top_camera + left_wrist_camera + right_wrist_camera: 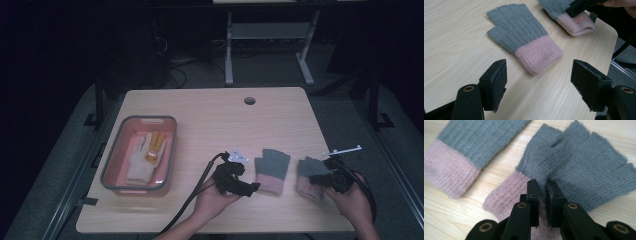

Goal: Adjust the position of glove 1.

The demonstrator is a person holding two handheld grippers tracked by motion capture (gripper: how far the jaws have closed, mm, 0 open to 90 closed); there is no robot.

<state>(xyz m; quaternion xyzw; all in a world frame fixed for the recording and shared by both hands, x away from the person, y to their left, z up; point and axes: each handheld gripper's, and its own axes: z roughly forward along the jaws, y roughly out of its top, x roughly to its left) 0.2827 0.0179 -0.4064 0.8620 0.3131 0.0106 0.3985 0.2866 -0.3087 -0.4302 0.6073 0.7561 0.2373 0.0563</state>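
Your right tongs are clenched on a fold of the right-hand grey-and-pink fingerless glove, pinching the knit near where grey meets the pink cuff; the cuff's lower part is hidden behind the jaws. In the high view your right hand and the tool cover most of that glove. Your left tongs stand released, jaws wide apart, hovering just short of the other glove's pink cuff, which lies flat on the tabletop. At the far left, a grey-rimmed pink bin holds a beige glove with orange fingers, its details too dim to make out.
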